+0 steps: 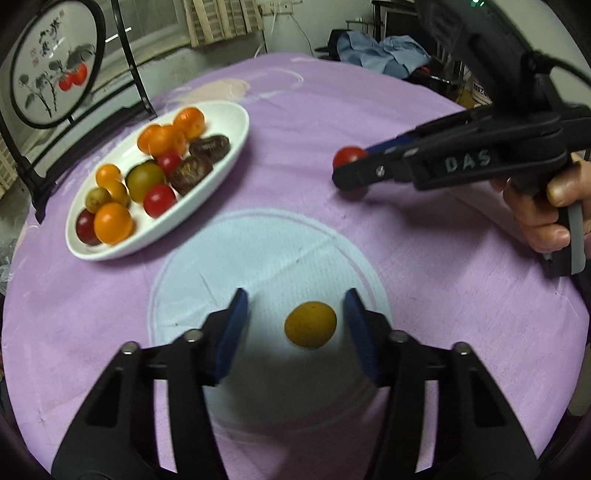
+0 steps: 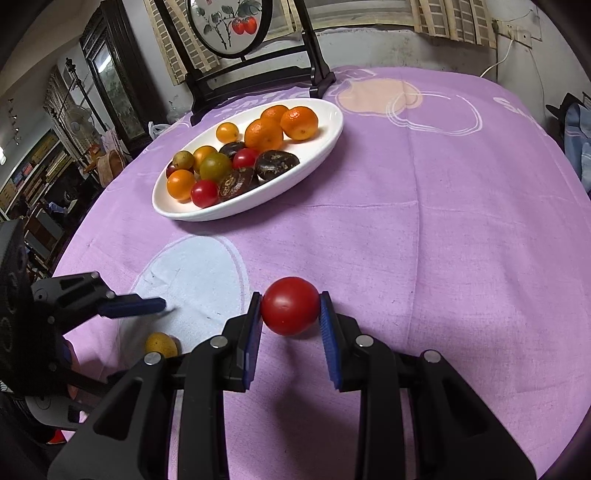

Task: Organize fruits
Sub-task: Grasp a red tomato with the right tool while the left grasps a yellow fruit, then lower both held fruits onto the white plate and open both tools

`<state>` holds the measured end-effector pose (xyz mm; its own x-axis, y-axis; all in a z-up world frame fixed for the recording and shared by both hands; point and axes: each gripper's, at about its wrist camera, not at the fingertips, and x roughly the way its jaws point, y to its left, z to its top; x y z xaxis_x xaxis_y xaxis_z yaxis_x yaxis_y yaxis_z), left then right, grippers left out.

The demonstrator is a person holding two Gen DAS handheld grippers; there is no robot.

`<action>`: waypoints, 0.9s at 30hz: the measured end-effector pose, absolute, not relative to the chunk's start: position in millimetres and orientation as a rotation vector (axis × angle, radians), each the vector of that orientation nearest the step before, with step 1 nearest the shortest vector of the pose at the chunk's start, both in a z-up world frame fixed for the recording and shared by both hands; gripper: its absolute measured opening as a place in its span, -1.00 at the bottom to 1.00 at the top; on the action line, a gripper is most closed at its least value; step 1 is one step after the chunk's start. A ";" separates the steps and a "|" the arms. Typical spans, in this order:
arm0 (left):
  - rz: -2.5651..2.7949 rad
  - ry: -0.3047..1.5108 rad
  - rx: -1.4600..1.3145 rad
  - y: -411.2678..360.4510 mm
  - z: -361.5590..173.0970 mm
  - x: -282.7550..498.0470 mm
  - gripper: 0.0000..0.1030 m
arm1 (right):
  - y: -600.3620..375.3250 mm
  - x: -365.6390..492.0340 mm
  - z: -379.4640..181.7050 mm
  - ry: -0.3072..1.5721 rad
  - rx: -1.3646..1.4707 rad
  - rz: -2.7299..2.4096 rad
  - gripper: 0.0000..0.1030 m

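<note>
A white oval plate (image 1: 236, 122) (image 2: 325, 147) holds several oranges, red tomatoes, dark fruits and green-yellow fruits. My left gripper (image 1: 295, 314) is open around a small yellow fruit (image 1: 310, 324) lying on the pale blue circle of the cloth; its pads do not touch it. That fruit also shows in the right wrist view (image 2: 160, 344), beside the left gripper (image 2: 164, 304). My right gripper (image 2: 290, 308) is shut on a red tomatoe (image 2: 290, 305), low over the purple cloth. The left wrist view shows it (image 1: 341, 168) with the tomato (image 1: 349, 155), right of the plate.
A purple tablecloth (image 2: 443, 221) covers the round table. A round painted screen on a black stand (image 1: 55, 62) (image 2: 236, 22) stands behind the plate at the table's far edge. Blue clothing (image 1: 380, 51) lies beyond the table.
</note>
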<state>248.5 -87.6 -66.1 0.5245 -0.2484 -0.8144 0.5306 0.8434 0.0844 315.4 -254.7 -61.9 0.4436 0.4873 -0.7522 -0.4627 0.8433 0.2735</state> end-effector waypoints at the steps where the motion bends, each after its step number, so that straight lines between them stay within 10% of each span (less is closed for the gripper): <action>1: -0.476 0.914 0.344 -87.4 -67.8 249.7 -0.09 | -254.8 315.7 -62.0 0.943 0.029 0.589 -0.41; 12: -0.524 0.931 0.330 -87.6 -71.1 252.4 -0.45 | -254.9 317.3 -65.1 0.958 0.024 0.584 -0.41; 27: -0.492 0.918 0.312 -85.6 -65.6 250.7 -0.45 | -261.6 321.0 -66.8 0.957 0.101 0.617 -0.41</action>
